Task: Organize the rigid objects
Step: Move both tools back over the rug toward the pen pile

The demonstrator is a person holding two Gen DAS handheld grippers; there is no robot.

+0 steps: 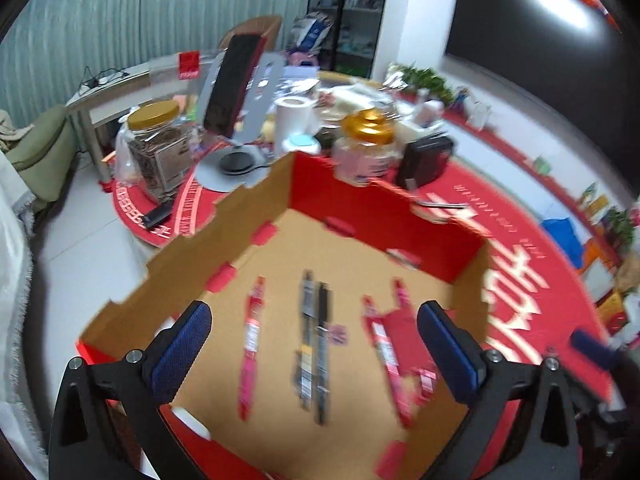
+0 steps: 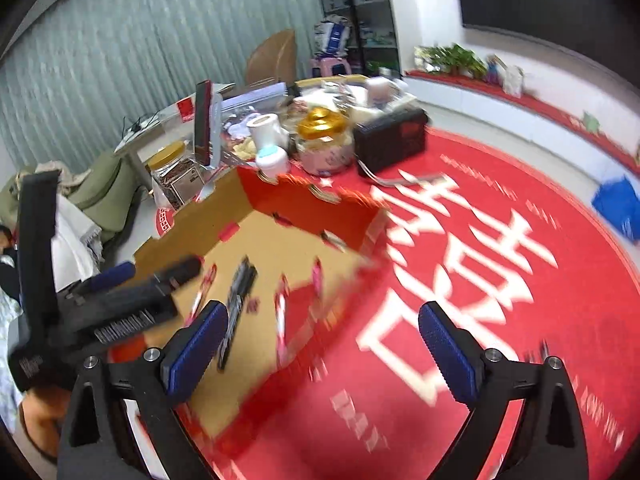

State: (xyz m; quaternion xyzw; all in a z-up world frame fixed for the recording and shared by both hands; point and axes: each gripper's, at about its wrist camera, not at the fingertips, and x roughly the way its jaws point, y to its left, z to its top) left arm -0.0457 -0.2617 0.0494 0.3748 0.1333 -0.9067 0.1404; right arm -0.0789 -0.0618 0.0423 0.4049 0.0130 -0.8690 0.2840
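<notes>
An open cardboard box (image 1: pixel 256 200) with red walls sits on the red tablecloth. Inside lie a pink pen (image 1: pixel 251 340), two black pens (image 1: pixel 314 344) side by side, and more red-pink pens (image 1: pixel 386 354) to the right. My left gripper (image 1: pixel 314 354) hovers open and empty over the box. My right gripper (image 2: pixel 322 354) is open and empty above the box's right wall (image 2: pixel 320 200) and the cloth. The pens show blurred in the right wrist view (image 2: pixel 238 296). The left gripper body (image 2: pixel 100 304) shows at the left of that view.
Behind the box stand a gold-lidded jar (image 1: pixel 158 148), a second gold-lidded jar (image 1: pixel 366 148), a black box (image 1: pixel 426 160), a tissue roll (image 1: pixel 292 114), and a tablet on a grey stand (image 1: pixel 234 92). The red round tablecloth (image 2: pixel 500 260) extends to the right.
</notes>
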